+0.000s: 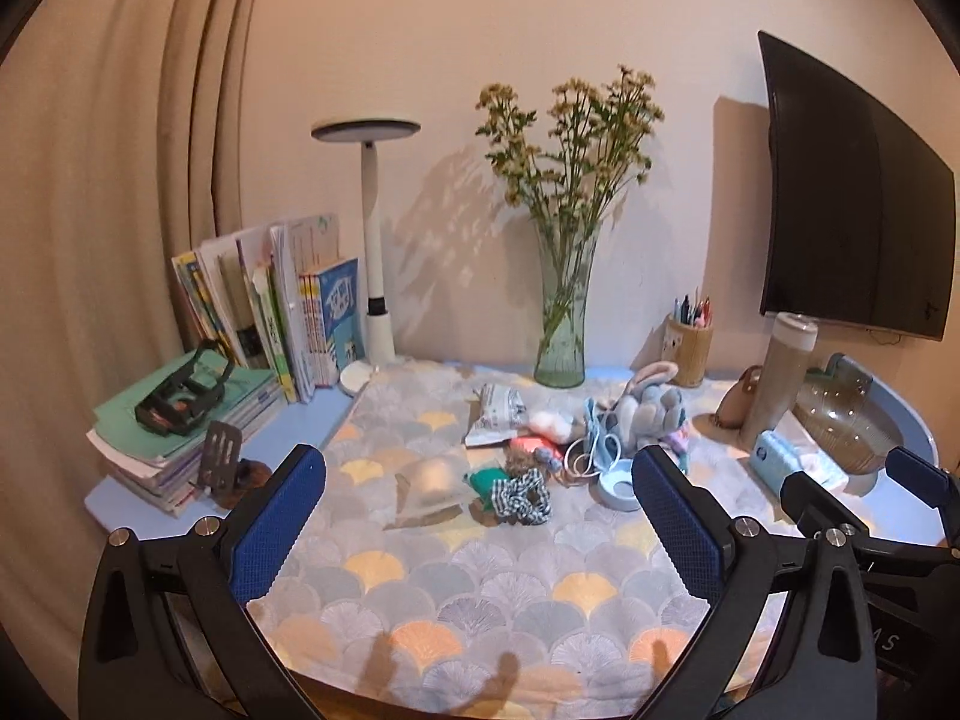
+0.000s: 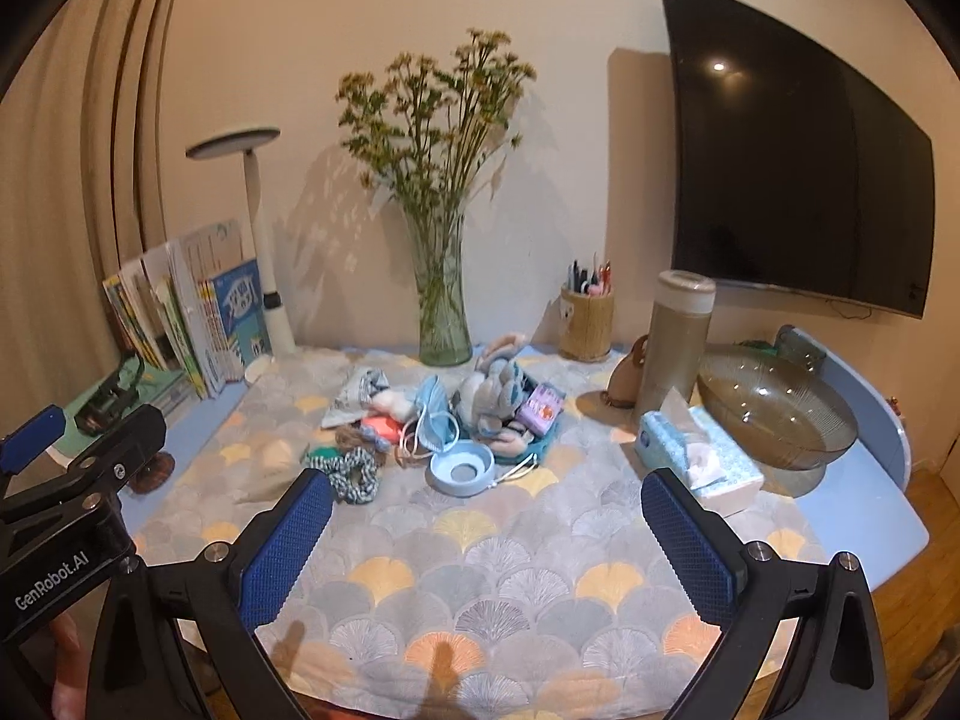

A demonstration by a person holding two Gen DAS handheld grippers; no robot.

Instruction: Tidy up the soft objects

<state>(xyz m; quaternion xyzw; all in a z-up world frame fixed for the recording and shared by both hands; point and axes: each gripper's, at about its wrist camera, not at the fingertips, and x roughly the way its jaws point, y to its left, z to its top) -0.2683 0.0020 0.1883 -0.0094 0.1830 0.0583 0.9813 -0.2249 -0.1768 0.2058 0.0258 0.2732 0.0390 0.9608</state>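
A heap of soft things lies mid-table on the patterned cloth (image 1: 480, 588): a grey-blue plush rabbit (image 1: 651, 408) (image 2: 492, 387), a checked scrunchie (image 1: 522, 495) (image 2: 354, 474), a white cotton ball (image 1: 549, 423), a blue face mask (image 2: 435, 414), a small purple pack (image 2: 543, 408) and a printed pouch (image 1: 498, 411). A round blue lid (image 2: 462, 468) lies in front. My left gripper (image 1: 480, 516) is open and empty, above the cloth in front of the heap. My right gripper (image 2: 486, 534) is open and empty, a little to the right.
A glass vase of flowers (image 1: 561, 324) stands behind the heap. Books (image 1: 282, 312) and a lamp (image 1: 375, 240) are at back left. A pen cup (image 2: 588, 318), a bottle (image 2: 678, 342), a glass bowl (image 2: 774, 408) and a tissue box (image 2: 696, 450) are at right. A monitor (image 2: 798, 168) hangs at right.
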